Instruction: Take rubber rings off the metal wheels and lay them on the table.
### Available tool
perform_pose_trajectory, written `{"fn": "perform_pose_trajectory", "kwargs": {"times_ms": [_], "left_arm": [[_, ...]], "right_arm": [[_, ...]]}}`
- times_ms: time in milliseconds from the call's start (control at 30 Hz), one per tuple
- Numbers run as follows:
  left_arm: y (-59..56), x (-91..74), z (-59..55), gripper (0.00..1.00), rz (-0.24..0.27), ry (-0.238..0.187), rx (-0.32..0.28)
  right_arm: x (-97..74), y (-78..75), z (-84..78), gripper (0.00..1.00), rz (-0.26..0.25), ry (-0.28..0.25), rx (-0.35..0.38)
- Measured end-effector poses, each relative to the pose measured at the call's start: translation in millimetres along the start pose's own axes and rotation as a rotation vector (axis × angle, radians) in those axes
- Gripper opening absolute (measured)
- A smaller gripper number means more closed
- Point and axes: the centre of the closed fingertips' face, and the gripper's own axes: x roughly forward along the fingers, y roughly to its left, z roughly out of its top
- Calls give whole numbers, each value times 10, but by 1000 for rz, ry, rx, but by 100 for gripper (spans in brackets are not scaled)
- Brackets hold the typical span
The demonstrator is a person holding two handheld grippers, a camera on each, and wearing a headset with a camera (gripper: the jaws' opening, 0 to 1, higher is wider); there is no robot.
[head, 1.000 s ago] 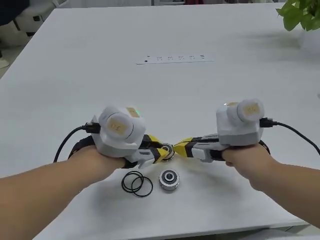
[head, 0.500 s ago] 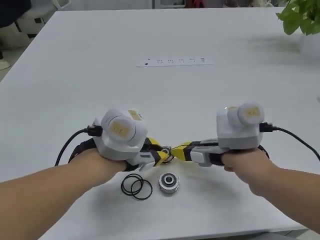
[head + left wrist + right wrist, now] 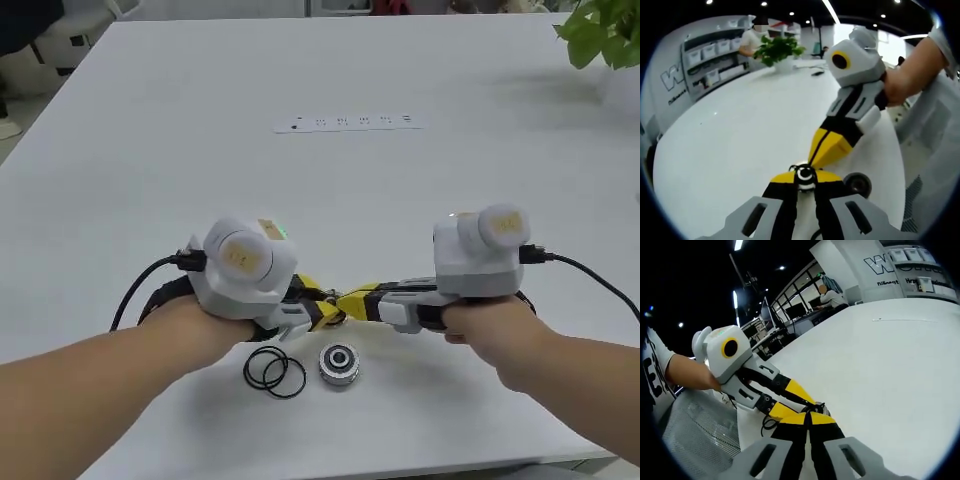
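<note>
Both claws meet nose to nose low over the white surface (image 3: 420, 190). The left claw (image 3: 312, 309) is clamped on a small metal wheel (image 3: 804, 175), holding it up off the surface, presumably so its rim is free all round. The right claw (image 3: 357, 300) comes in from the opposite side with its yellow tips right at that wheel. Its jaws are drawn together, though whether they have nipped the black ring on the rim I cannot tell. One claw as a vice, the other as the puller; that looks like the division of labour, and it reads as mid-strip. Just below the left claw, nearer the person, two rubber rings (image 3: 273, 370) lie flat and overlapping on the surface. A second wheel (image 3: 339, 363) lies just beside them, under the point where the two claws meet. The rings are set down close by, likely to keep each drop-off short. Next comes a steady pull outward along the wheel's axis — a slip could flick the ring away.
</note>
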Motion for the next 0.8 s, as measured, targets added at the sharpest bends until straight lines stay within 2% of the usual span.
{"fn": "perform_pose_trajectory", "kwargs": {"times_ms": [467, 600, 667, 767, 800], "left_arm": [[-4, 3, 5, 13, 1, 0, -3], [-16, -22, 7, 15, -37, -8, -75], [-28, -36, 6, 18, -46, -10, -75], [-69, -65, -11, 21, -53, -4, -46], [-73, -79, -14, 22, -55, -7, -55]], "right_arm": [[-45, -38, -12, 0, -5, -11, 20], [-43, -39, -15, 0, -3, -10, 24], [-43, -36, -15, 0, -2, -10, 23], [-45, -38, -15, 0, -2, -11, 26], [-44, -37, -15, 0, -2, -11, 28]]}}
